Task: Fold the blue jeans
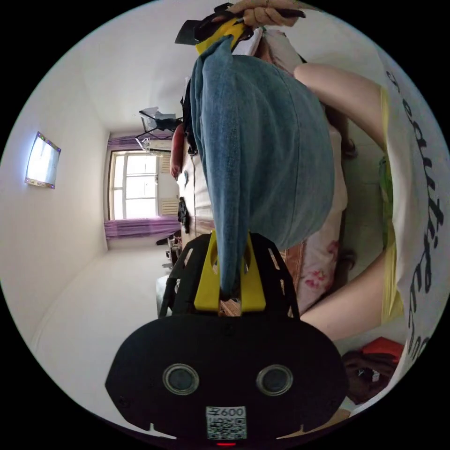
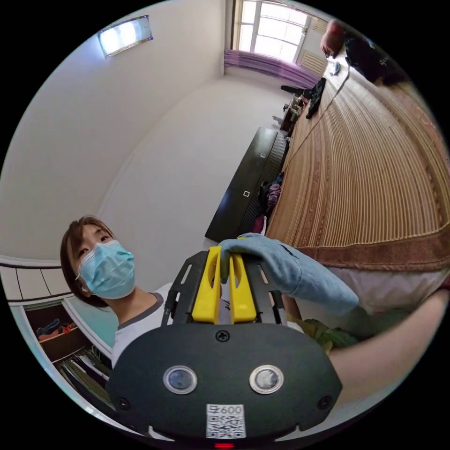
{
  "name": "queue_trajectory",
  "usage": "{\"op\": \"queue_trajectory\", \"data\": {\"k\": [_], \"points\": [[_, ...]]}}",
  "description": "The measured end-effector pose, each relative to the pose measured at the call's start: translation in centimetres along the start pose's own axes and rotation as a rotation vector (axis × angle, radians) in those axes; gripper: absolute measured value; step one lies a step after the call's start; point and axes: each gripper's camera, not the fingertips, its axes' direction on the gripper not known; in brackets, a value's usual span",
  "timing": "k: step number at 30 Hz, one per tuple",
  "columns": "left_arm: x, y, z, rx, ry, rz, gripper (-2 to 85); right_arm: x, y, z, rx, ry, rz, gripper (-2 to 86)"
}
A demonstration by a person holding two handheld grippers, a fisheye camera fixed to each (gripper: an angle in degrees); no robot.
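The blue jeans (image 1: 262, 159) hang in the air, stretched between both grippers above the bed. In the left gripper view my left gripper (image 1: 229, 262) is shut on one bunched edge of the denim. At the top of that view the right gripper (image 1: 225, 33), held by a hand, pinches the other end. In the right gripper view my right gripper (image 2: 226, 267) has its yellow jaws shut on a fold of the jeans (image 2: 290, 274), which trails off to the right.
A bed with a striped bamboo mat (image 2: 375, 178) lies under the jeans, dark clothes (image 2: 370, 51) at its far end. A dark headboard (image 2: 248, 187) stands beside it. The person (image 2: 112, 281) stands close; their arm (image 1: 337, 93) and shirt (image 1: 417, 211) show. A window (image 1: 136, 185) is beyond.
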Motion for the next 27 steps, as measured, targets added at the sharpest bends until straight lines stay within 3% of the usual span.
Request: {"op": "queue_trajectory", "data": {"k": [6,8,13,18,22,27], "points": [[0.9,-7.8,2.0,0.141,-0.106,0.038,3.9,-5.9,-1.7,-2.9,0.118,0.078,-0.077,-0.8],[0.3,-11.5,3.8,0.300,-0.148,0.024,3.1,-8.2,-4.5,-5.7,0.157,0.131,-0.084,-0.8],[-5.2,-23.8,9.5,0.462,-0.013,0.030,0.8,-12.6,-14.3,-12.2,0.239,0.279,-0.077,-0.8],[-7.8,-37.0,12.0,0.512,-0.237,-0.009,0.1,-18.9,-23.5,-18.1,0.216,0.489,-0.183,-0.8],[-2.7,-46.4,12.5,0.508,-0.408,-0.041,-0.1,-21.0,-26.7,-21.7,0.210,0.685,-0.254,-0.8],[15.7,-54.6,16.2,0.471,-0.422,0.153,-0.1,-10.8,-25.9,-25.1,0.142,0.869,0.057,-0.8]]}}
